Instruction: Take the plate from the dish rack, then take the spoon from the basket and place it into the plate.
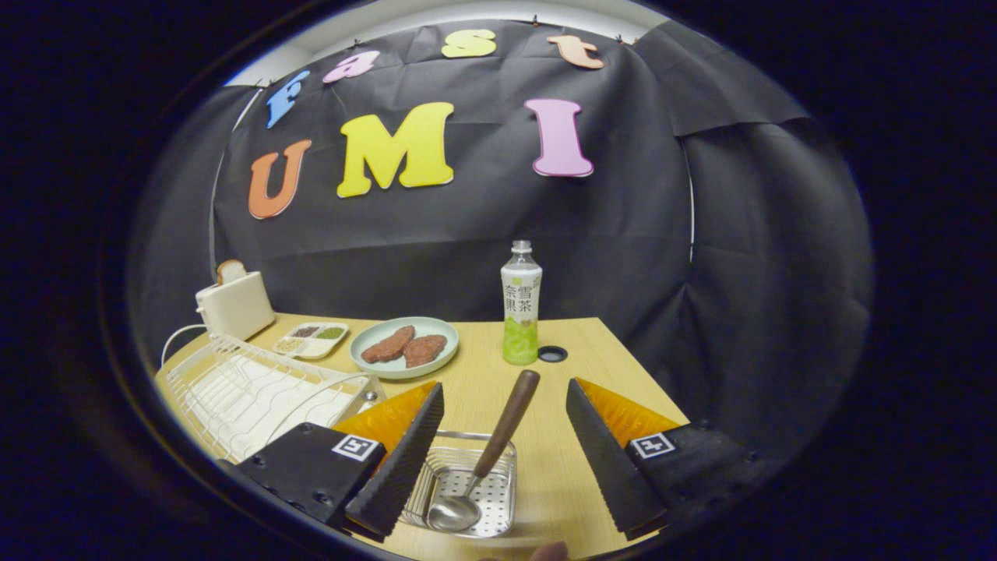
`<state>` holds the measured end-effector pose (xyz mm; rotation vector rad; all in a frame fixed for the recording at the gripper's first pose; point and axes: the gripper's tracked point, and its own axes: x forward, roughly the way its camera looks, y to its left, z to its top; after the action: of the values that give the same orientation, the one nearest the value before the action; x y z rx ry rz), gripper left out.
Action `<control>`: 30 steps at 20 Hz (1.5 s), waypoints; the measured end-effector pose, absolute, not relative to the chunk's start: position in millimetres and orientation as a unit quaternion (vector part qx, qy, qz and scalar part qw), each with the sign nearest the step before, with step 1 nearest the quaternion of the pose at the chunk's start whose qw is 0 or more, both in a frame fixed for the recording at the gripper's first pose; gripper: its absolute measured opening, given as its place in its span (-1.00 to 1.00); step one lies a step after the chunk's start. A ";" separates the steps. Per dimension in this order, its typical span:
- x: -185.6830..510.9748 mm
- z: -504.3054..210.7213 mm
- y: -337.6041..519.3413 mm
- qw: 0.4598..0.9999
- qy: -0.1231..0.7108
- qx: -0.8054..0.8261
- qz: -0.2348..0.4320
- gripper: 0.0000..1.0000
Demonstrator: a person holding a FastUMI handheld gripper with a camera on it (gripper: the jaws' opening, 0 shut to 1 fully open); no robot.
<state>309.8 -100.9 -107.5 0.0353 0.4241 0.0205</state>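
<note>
1. Gripper view: the gripper hangs above a light wooden table, its two ridged black fingers spread wide apart with nothing between the pads. Jaws stand open; neither finger touches anything.
2. Spoon lies between the fingers, lower down. Its metal bowl rests inside a small perforated metal basket; the brown handle leans out over the basket's far rim and points away toward the bottle.
3. The basket sits close against the left finger, partly hidden under it.
4. Plate, pale green, sits flat on the table beyond the fingertips, slightly to the left. Two brown, meat-like pieces lie on it side by side.
5. White wire dish rack stands on the left of the table, beside the left finger; no plate is seen in its slots.
6. Behind the rack: a cream toaster with a slice of bread poking up, and a small divided tray just left of the plate.
7. A clear bottle with green liquid stands upright just right of the plate, with a dark round hole in the tabletop next to it.
</note>
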 end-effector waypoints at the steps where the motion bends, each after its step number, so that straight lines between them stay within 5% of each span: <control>1: 316.8 -109.0 -102.6 0.977 0.212 0.025 0.007 1.00; 3: 325.6 -111.6 -98.8 0.975 0.218 0.044 0.012 0.99; 9: 330.3 -113.5 -88.7 0.971 0.234 0.051 0.013 0.43; 13: 317.4 -104.1 -87.5 0.973 0.217 0.081 0.011 -0.47; 14: 315.5 -101.0 -86.5 0.973 0.216 0.086 0.011 -0.57; 30: 198.4 58.0 -46.2 0.996 0.074 0.042 -0.002 -0.67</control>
<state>198.4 -46.2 58.0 0.0838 0.1491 -0.0033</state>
